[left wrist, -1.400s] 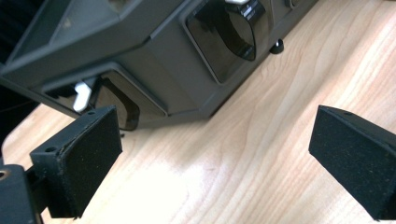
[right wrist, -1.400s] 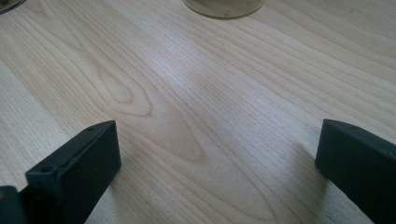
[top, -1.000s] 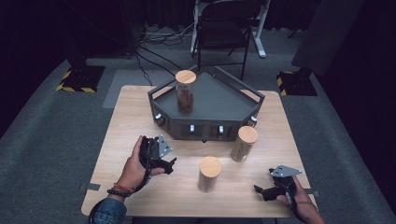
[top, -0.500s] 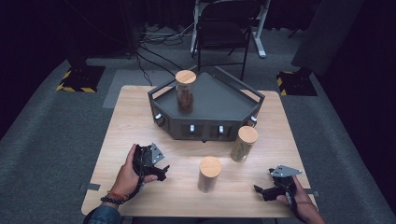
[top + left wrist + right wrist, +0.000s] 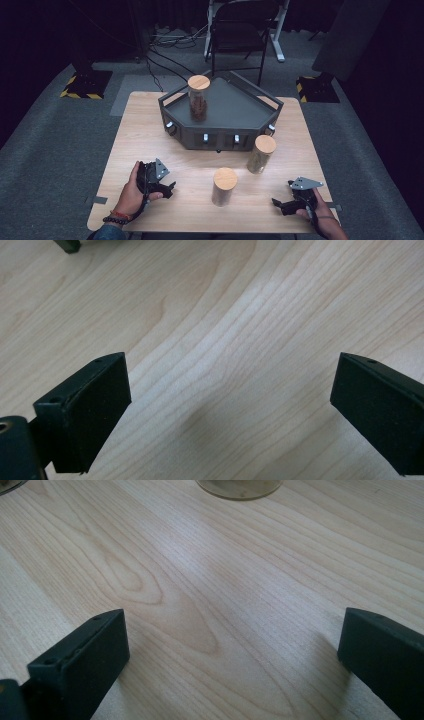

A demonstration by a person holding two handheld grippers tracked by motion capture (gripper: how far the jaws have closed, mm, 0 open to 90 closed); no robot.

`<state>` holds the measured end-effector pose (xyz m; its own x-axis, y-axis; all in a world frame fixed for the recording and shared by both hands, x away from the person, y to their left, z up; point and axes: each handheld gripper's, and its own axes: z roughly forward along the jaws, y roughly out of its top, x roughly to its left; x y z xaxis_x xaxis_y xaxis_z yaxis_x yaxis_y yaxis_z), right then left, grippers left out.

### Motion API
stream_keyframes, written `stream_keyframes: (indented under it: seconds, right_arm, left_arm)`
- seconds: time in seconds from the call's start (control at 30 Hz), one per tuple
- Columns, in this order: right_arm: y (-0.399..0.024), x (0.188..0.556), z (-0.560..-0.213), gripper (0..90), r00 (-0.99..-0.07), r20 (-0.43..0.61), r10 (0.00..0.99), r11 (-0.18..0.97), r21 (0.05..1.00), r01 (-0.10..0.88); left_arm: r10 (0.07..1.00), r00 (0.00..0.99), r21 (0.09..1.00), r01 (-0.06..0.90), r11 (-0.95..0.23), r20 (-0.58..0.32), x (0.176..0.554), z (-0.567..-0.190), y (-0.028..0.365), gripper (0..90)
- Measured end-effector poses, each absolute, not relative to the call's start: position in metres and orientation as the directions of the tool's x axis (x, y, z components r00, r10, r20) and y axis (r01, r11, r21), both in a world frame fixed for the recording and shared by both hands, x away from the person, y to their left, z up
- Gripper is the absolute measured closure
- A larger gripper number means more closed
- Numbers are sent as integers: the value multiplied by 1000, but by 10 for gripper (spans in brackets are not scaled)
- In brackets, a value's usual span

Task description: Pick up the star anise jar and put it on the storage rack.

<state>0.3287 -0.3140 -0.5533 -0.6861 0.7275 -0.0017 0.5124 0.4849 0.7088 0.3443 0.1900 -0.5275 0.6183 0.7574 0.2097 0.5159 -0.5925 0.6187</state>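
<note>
Wooden table [image 5: 150,130]: pale, grain-streaked top on grey carpet, carrying a tray, three jars and both grippers.
Tray [image 5: 235,107]: dark, angular, walled, at 12 o'clock on the table, its front face studded with small light knobs.
Jar on tray [image 5: 198,97]: clear, wooden-lidded, brown contents, upright in the tray's 9 o'clock half.
Centre jar [image 5: 224,186]: wooden-lidded, upright on bare wood toward 6 o'clock, between the two grippers and apart from both.
Right-hand jar [image 5: 261,154]: wooden-lidded, pale contents, upright just in front of the tray's front wall, toward 4 o'clock from the table's middle.
Left gripper [image 5: 169,189]: held in the person's left hand [image 5: 131,190] at 7 o'clock, low over the table, pointing toward the centre jar; the left gripper view shows its jaws spread wide with bare wood between them.
Right gripper [image 5: 278,205]: held in the person's right hand [image 5: 322,220] at 5 o'clock, near the table's front edge; the centre jar lies at its 10 o'clock, well apart. The right gripper view shows its jaws spread wide over bare wood, with a jar base [image 5: 239,487] at the frame's top edge.
Chair [image 5: 239,35]: dark, beyond the table at 12 o'clock.
</note>
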Motion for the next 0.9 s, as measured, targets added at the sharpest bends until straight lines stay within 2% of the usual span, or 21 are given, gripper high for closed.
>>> stream_keyframes:
  seconds: [0.27, 0.67, 0.8, 0.9]
  right_arm:
    - [-314, 329, -553, 0, -686, -2, 728, 485, 709, 513]
    - [-314, 329, -553, 0, -686, -1, 727, 485, 709, 513]
    - [-314, 329, -553, 0, -686, -2, 727, 485, 709, 512]
    - [-314, 329, -553, 0, -686, -1, 727, 485, 709, 512]
  left_arm:
    - [765, 616, 604, 542, -584, 187, 340, -537, 196, 26]
    - [812, 579, 664, 582, -469, 67, 332, -546, 213, 20]
    - [826, 564, 678, 610, -410, -8, 332, -551, 220, 12]
    - [822, 570, 678, 606, -417, -4, 332, -551, 221, 11]
